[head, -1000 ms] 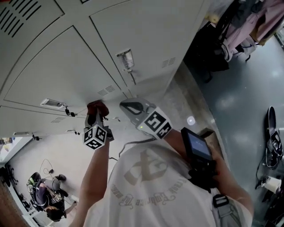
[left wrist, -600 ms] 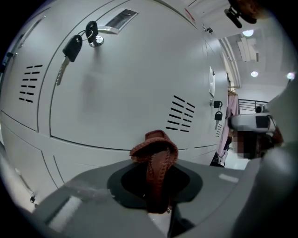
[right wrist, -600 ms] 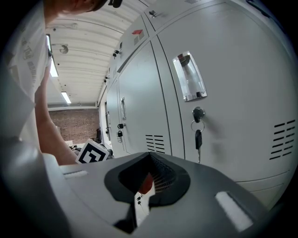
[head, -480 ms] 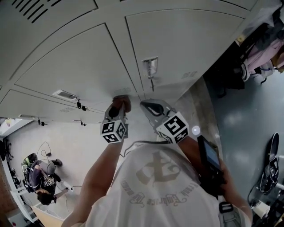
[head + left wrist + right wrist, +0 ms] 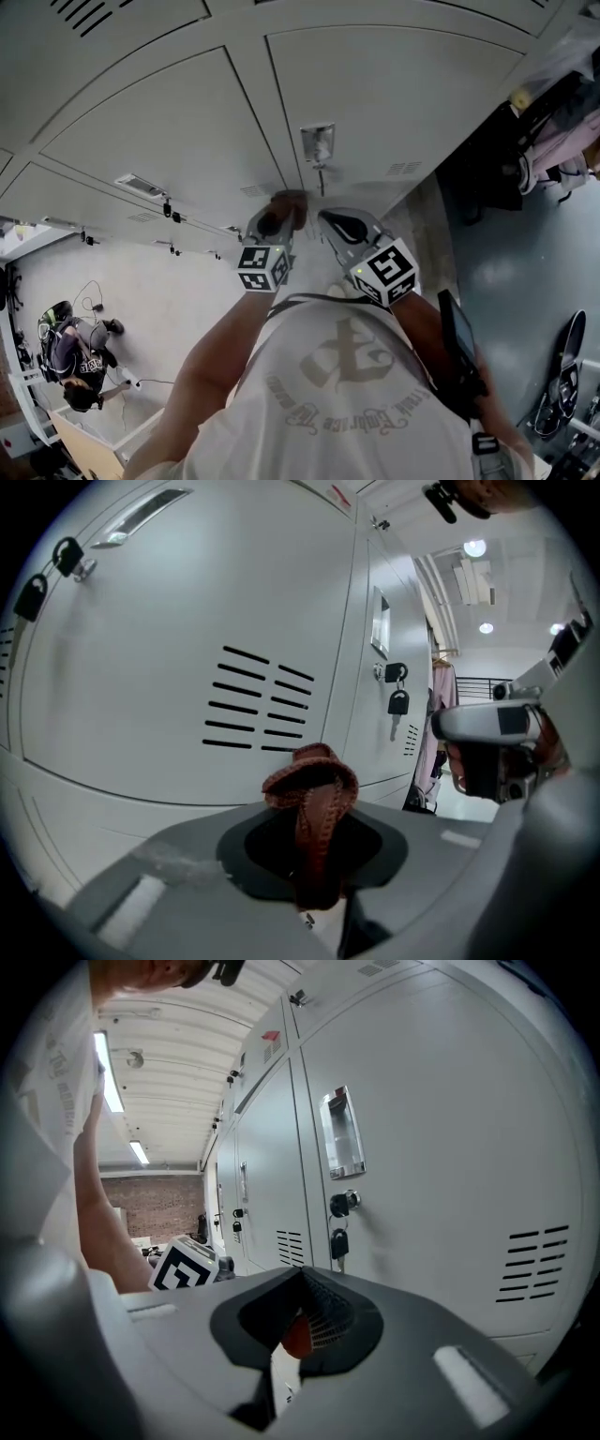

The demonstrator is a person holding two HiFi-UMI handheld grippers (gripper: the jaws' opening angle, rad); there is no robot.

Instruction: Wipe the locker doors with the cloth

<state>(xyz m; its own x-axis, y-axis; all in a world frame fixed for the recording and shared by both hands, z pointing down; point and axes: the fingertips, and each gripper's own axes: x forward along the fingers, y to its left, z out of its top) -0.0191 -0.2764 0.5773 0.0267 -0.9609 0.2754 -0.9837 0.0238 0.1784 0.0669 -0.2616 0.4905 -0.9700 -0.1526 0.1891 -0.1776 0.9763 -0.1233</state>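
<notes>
Left gripper [image 5: 314,832] clamps the brown cloth [image 5: 311,782], its fold poking past the fingertips mid-frame; right gripper [image 5: 305,1321] closed, empty.

I see a white short-sleeved T-shirt [image 5: 349,405] with a grey picture and curved grey letters printed on it. A flat black box [image 5: 460,354] sits on the right arm. My left gripper [image 5: 279,212] and right gripper [image 5: 325,219] are smooth grey plastic. The left cube [image 5: 263,268] and right cube [image 5: 390,272] have black and white squares.
</notes>
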